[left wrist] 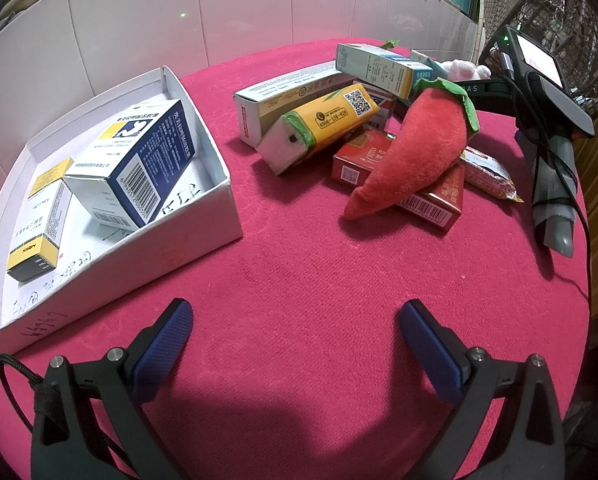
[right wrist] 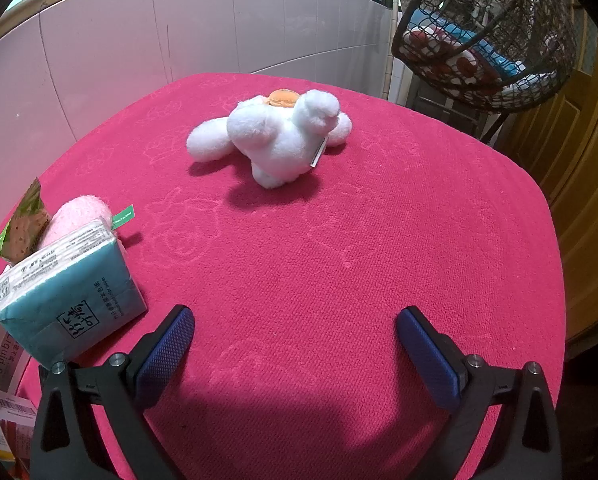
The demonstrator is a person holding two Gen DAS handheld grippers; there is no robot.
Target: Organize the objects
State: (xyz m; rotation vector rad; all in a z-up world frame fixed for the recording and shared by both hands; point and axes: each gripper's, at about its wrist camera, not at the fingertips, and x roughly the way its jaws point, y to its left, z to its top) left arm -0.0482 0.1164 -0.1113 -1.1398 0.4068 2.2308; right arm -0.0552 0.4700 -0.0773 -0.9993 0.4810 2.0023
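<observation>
Surface: pink cloth-covered table (left wrist: 299, 260) against a tiled wall (left wrist: 139, 12).
White tray (left wrist: 203, 216): far left of the left wrist view, holding a yellow-and-black box (left wrist: 39, 220) and a tilted blue-and-white box (left wrist: 139, 160).
Left gripper (left wrist: 295, 328): tongs wide, holding nothing, above bare cloth.
Pile: right of the tray, a yellow carton (left wrist: 319, 128) leaning on a long white box (left wrist: 287, 96), a red plush chili (left wrist: 415, 152) lying over a red box (left wrist: 431, 196).
Right gripper (right wrist: 295, 332): tongs wide, empty.
Teal tissue pack (right wrist: 67, 300): just left of it.
White plush toy (right wrist: 275, 136): well ahead, alone.
Wire basket (right wrist: 487, 28): far right.
</observation>
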